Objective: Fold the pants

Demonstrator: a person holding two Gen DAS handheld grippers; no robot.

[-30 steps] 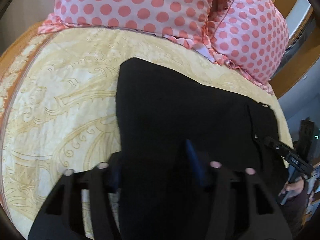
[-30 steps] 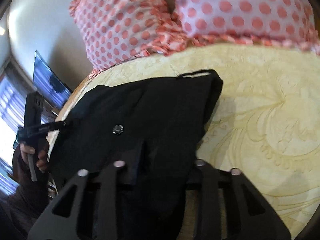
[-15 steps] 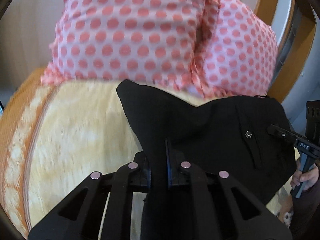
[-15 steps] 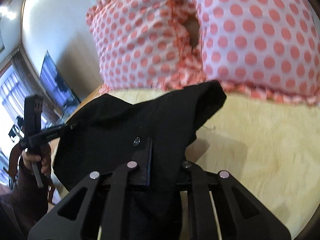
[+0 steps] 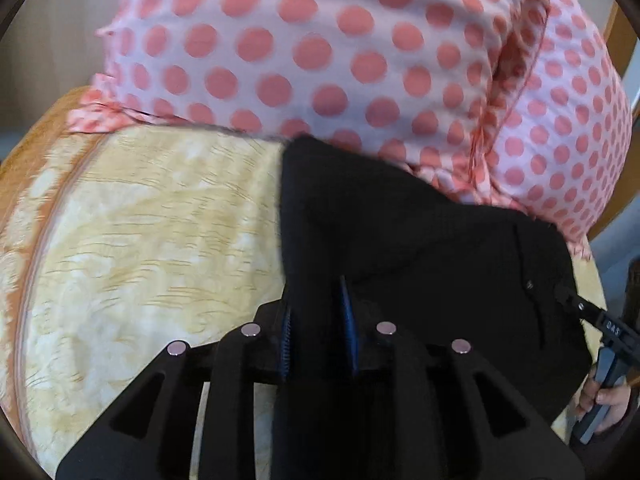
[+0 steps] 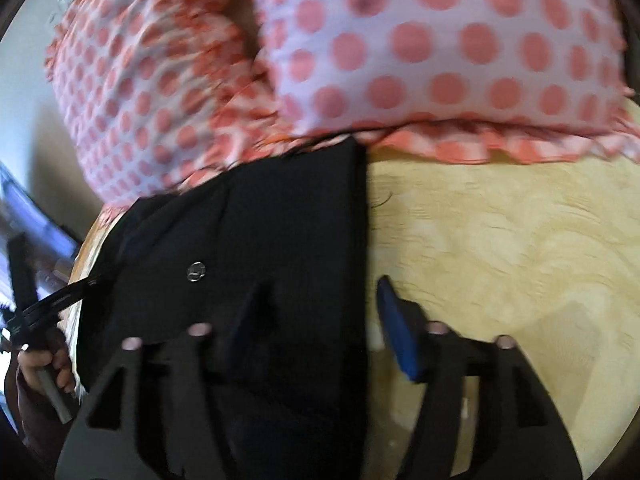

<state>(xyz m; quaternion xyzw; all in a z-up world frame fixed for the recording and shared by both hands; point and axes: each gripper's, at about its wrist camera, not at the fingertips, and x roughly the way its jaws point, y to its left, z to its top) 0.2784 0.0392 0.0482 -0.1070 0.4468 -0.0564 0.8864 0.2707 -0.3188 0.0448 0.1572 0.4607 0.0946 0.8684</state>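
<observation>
**Two grippers letting go of the folded pants by the pillows**

Two layers of black pants (image 5: pixel 420 248) are lying doubled over on the yellow bedspread (image 5: pixel 140 220), their far edge touching the pink dotted pillows (image 5: pixel 320 40). A metal snap button (image 6: pixel 196 271) is showing on the upper layer.

The left gripper (image 5: pixel 316 312) is spreading its jaws slightly, with a ridge of cloth between the blue pads; whether they are pressing on it is hard to say. The right gripper (image 6: pixel 320 304) is opening wide: its right pad (image 6: pixel 400 336) is standing clear over the bedspread, and the cloth edge is lying loose between the jaws.

Judging by this, a lengthwise fold is being released. The next move probably calls for both grippers drawing back clear without dragging the top layer, then taking fresh hold for another fold.
</observation>
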